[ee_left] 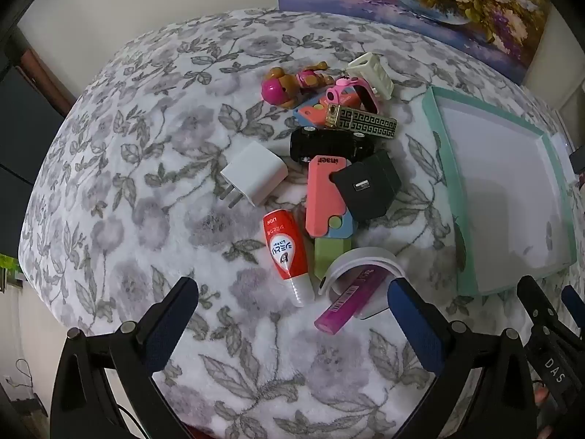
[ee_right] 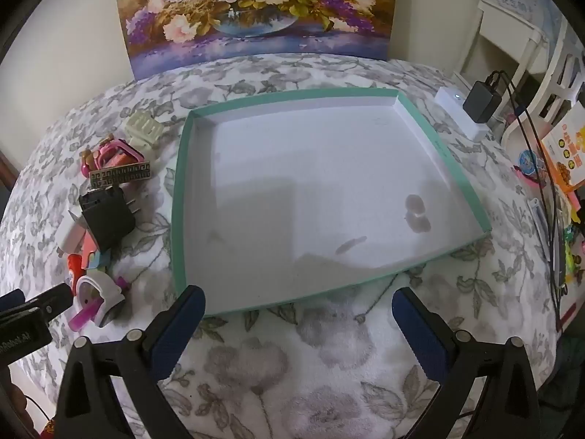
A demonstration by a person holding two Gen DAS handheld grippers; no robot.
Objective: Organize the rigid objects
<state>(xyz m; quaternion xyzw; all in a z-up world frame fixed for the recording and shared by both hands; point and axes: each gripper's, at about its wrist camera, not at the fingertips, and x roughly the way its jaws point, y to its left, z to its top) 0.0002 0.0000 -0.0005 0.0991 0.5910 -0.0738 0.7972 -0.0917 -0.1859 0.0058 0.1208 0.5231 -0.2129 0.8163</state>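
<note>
Green strip (ee_left: 331, 256) half-hidden under salmon cutter (ee_left: 323, 197).

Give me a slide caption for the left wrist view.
Open left gripper above a pile of small objects, red tube nearest, beside an empty teal-rimmed tray on a floral cloth.

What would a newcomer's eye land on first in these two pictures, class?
First, the jumble of small objects heaped on the floral cloth: a red tube, a black charger and a white charger. Beside the heap lies a big shallow tray with a teal rim, holding none of them. A flower painting stands behind.
</note>
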